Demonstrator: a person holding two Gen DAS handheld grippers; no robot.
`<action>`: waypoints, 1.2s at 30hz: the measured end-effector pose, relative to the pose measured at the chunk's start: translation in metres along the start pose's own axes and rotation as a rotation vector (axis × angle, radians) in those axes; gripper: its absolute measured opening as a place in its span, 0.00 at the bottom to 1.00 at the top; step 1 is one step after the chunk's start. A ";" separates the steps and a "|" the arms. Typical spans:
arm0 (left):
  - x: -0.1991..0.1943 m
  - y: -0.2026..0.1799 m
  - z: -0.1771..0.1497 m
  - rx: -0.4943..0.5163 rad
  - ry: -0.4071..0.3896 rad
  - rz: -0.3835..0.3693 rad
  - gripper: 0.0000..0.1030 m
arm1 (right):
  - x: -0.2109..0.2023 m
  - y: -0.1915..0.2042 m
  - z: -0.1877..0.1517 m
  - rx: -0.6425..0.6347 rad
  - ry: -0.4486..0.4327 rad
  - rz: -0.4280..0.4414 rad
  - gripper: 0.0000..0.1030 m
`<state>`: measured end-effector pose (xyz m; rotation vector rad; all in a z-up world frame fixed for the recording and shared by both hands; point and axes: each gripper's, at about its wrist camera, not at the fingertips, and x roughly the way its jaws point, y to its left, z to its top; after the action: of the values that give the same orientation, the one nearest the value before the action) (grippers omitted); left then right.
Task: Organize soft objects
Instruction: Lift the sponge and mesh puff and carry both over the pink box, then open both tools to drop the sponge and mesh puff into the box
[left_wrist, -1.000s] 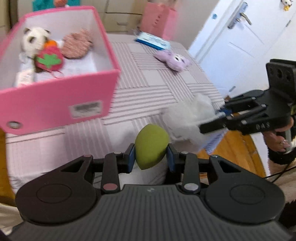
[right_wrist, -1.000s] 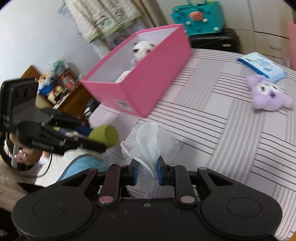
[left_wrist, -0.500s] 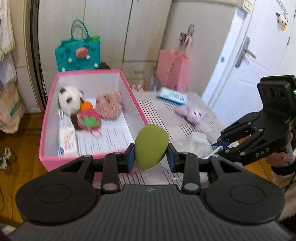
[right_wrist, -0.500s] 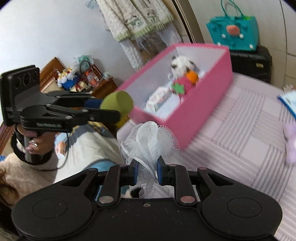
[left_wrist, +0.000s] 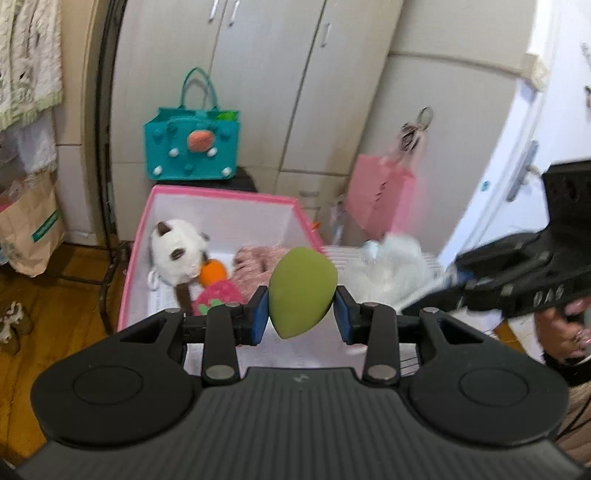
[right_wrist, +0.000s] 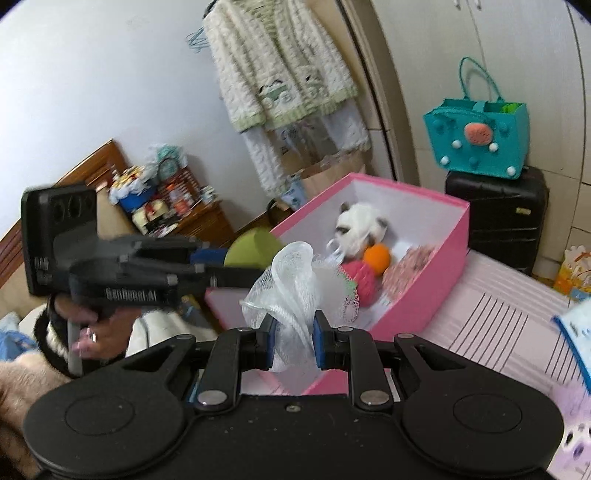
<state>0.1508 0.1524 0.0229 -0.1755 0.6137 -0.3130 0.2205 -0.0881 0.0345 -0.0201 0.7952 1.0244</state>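
My left gripper (left_wrist: 300, 320) is shut on a green egg-shaped sponge (left_wrist: 301, 291), held in the air over the near end of the pink box (left_wrist: 221, 194). My right gripper (right_wrist: 292, 341) is shut on a white mesh bath puff (right_wrist: 295, 282), held over the box's near rim (right_wrist: 424, 295). The puff (left_wrist: 388, 271) also shows in the left wrist view, right of the sponge. The box holds a white and brown plush (right_wrist: 360, 227), an orange ball (right_wrist: 377, 257), a strawberry plush (left_wrist: 218, 295) and a pink doughnut plush (right_wrist: 408, 269).
The box stands on a striped pink bedspread (right_wrist: 498, 325). A blue tissue pack (right_wrist: 576, 332) lies at the right edge. A teal bag (right_wrist: 480, 136) sits on a black suitcase (right_wrist: 502, 214) behind the box. Wardrobe doors (left_wrist: 258, 92) and a pink paper bag (left_wrist: 380, 199) stand beyond.
Both grippers have risen and swung towards the pink box with their loads. The box now lies straight below and ahead of them; the purple plush has left view.
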 end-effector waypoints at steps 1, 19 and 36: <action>0.006 0.005 -0.001 -0.005 0.017 0.012 0.35 | 0.006 0.000 0.005 -0.015 0.001 -0.012 0.23; 0.071 0.037 -0.005 0.020 0.149 0.142 0.36 | 0.102 -0.014 0.027 -0.180 0.128 -0.224 0.31; 0.022 0.025 -0.012 -0.040 0.063 0.123 0.54 | 0.045 -0.016 0.016 -0.035 0.023 -0.163 0.48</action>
<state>0.1667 0.1675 -0.0054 -0.1656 0.6901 -0.1878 0.2548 -0.0571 0.0138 -0.1252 0.7838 0.8844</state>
